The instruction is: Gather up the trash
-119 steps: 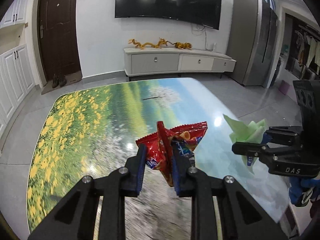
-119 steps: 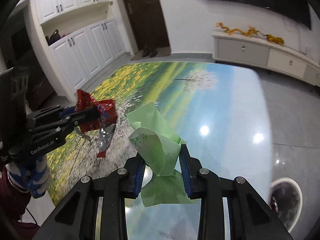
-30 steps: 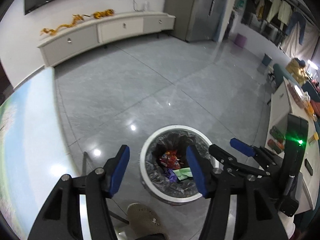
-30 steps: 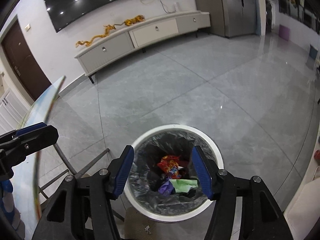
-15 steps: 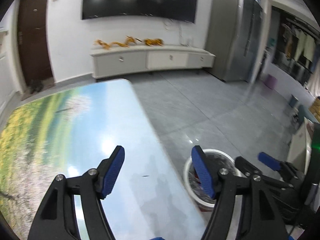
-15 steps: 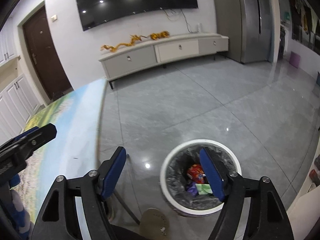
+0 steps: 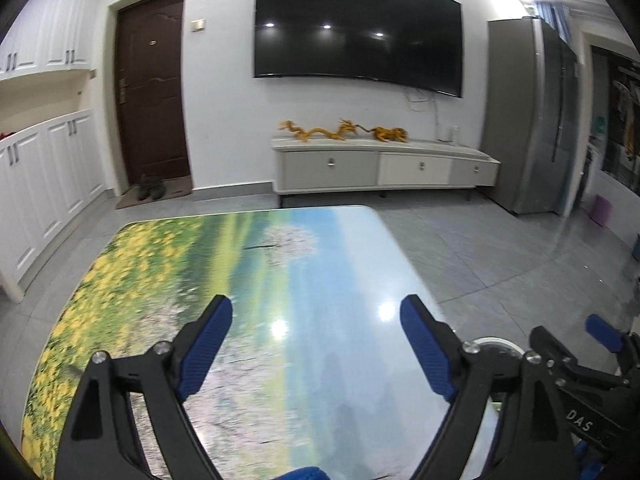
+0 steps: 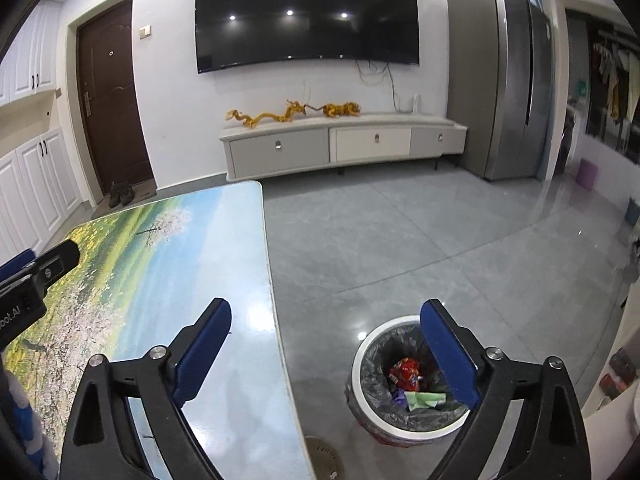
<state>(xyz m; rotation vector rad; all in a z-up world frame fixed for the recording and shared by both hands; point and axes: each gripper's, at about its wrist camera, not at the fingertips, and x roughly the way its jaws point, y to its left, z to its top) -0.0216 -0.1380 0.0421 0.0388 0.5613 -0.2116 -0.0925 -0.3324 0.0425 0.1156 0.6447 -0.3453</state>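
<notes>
- Red snack wrapper [image 8: 405,371] and a green paper scrap [image 8: 426,397] are lying inside the bin [image 8: 370,346], with something purple tucked between them, so that part of the job looks done to me.
- Standing here, the bin sits on the floor just past the table's edge, right under the right tong [image 8: 325,350]. Its right-hand finger overlaps the bin's rim in the right wrist view.
- Right tong's fingers are spread wide apart, nothing between them.
- Left tong [image 7: 316,346] is the same deal: fingers wide apart, holding nothing, hovering over the table [image 7: 328,264] with the flower-meadow print.
- From the left wrist view, the tabletop ahead of the left tong looks bare, no wrappers or scraps that I can spot. The near strip is hidden behind the tong itself, so can't vouch for that bit.
- Off to the right of the left tong you can just catch the bin's white rim peeking behind its right finger.
- My guess: the collecting is basically finished, or close to it. All that's left would be any trash outside what these two views cover, and I can't tell if there is any.
</notes>
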